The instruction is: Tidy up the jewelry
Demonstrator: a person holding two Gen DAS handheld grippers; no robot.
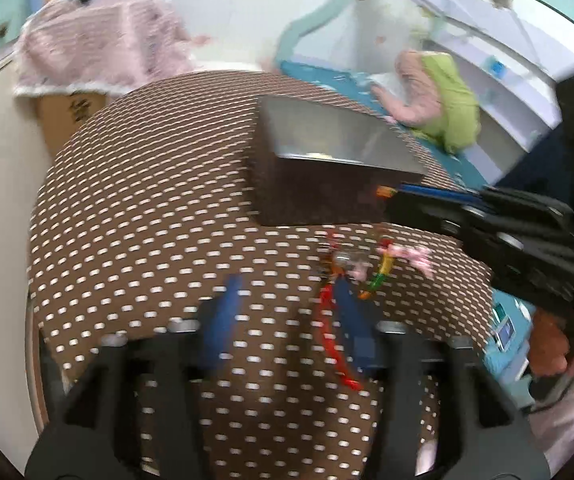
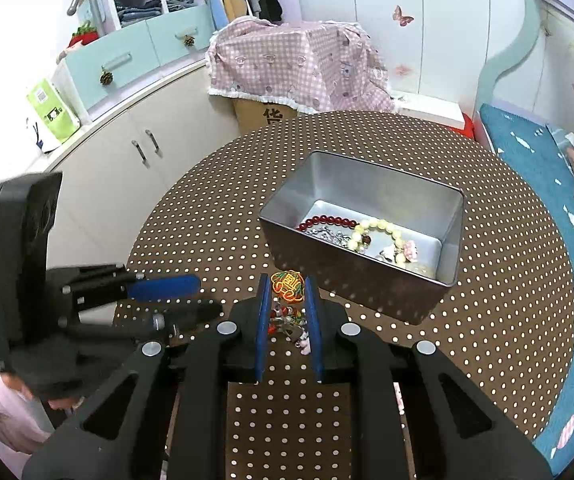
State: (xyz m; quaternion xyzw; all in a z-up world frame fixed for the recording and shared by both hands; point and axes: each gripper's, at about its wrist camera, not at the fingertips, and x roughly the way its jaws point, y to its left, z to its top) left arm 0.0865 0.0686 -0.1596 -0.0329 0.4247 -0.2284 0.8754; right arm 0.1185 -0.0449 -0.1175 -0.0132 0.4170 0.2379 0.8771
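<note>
Landmark: the metal tin (image 2: 361,236) on the dotted table (image 2: 507,320). Left of the tin, the left gripper (image 2: 185,298) lies nearly level, fingers pointing toward the tin, jaws apart with nothing between them; just in front of the tin, the right gripper (image 2: 290,308) tilts downward toward it, jaws clamped on a charm pendant (image 2: 287,286). The pendant's long axis runs along the fingers, its embroidered orange end pointing at the tin's near wall; whether it touches the table cannot be told; bead bracelets (image 2: 371,232) lie inside the tin.
</note>
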